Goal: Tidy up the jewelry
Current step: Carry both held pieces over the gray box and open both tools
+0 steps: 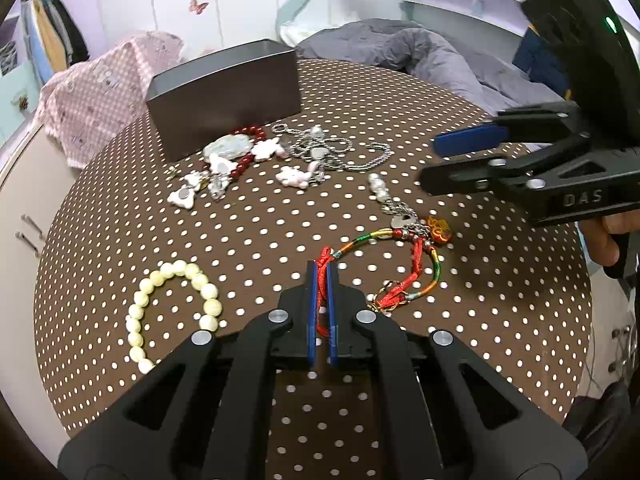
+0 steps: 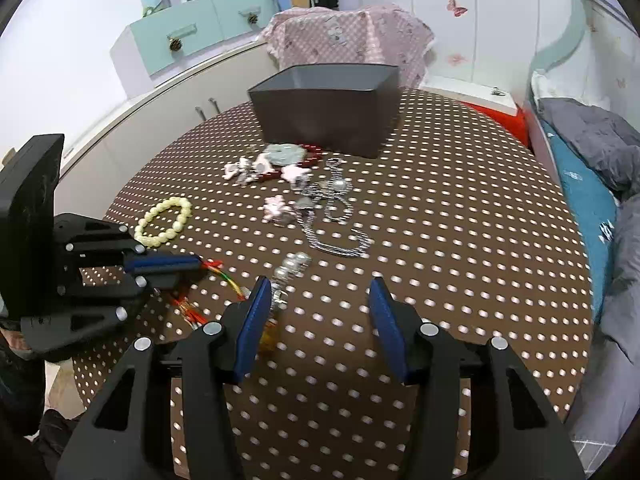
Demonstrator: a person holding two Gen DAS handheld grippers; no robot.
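Observation:
My left gripper [image 1: 322, 268] is shut on the red cord of a red and multicoloured woven bracelet [image 1: 404, 268] that lies on the round brown polka-dot table [image 1: 500, 288]; it also shows in the right wrist view [image 2: 196, 265]. My right gripper [image 2: 320, 286] is open and empty above the table, also seen at the right of the left wrist view [image 1: 430, 162]. A grey open box [image 1: 224, 96] stands at the far side [image 2: 328, 116]. A cream bead bracelet [image 1: 172, 308] lies at the left. A silver chain [image 1: 340, 154] and pink-white charms [image 1: 224, 168] lie before the box.
A pearl and silver charm piece [image 1: 390, 200] joins the woven bracelet. A red bead string [image 1: 248, 152] lies by the box. A pink checked cloth [image 2: 348, 40] covers something behind the table. A bed with grey bedding [image 1: 420, 52] lies beyond; white cabinets [image 2: 160, 120] stand at the left.

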